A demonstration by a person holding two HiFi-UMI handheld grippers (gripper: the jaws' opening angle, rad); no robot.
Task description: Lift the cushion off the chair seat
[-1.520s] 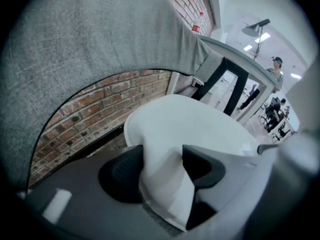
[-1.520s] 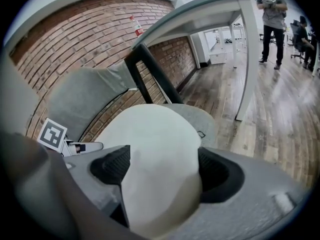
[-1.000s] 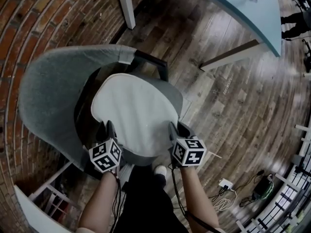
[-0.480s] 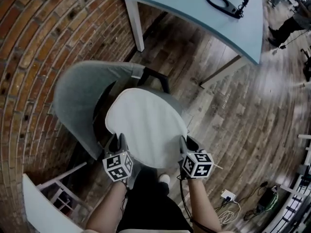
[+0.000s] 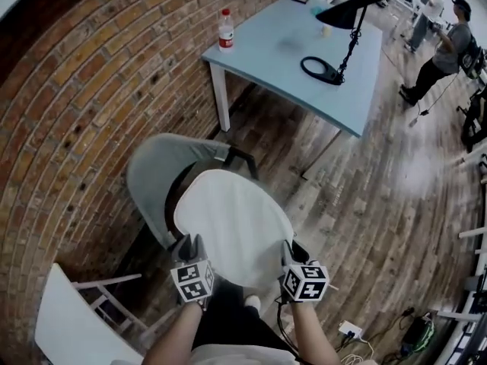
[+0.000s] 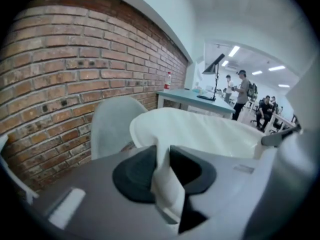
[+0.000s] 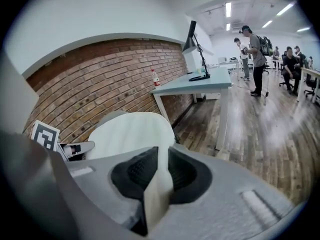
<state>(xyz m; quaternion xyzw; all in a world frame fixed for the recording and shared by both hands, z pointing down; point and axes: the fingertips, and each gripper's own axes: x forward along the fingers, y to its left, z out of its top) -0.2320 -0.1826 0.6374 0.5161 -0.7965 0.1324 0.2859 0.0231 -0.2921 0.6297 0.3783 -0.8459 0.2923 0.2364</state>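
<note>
A round white cushion hangs in the air above the grey chair, held level by its near edge. My left gripper is shut on the cushion's near left rim, the fabric pinched between its black pads. On the near right rim my right gripper is likewise shut, with a fold of the cushion squeezed between its jaws. The chair's seat lies hidden under the cushion; its grey backrest shows behind it.
A brick wall curves along the left. A light blue table with a black desk lamp and a bottle stands beyond the chair. A white chair sits near left. People stand at the far right; cables lie on the wooden floor.
Both grippers have risen with the cushion, which has come up off the chair seat. The chair now looks smaller and farther below, and the table and people have come into sight.
</note>
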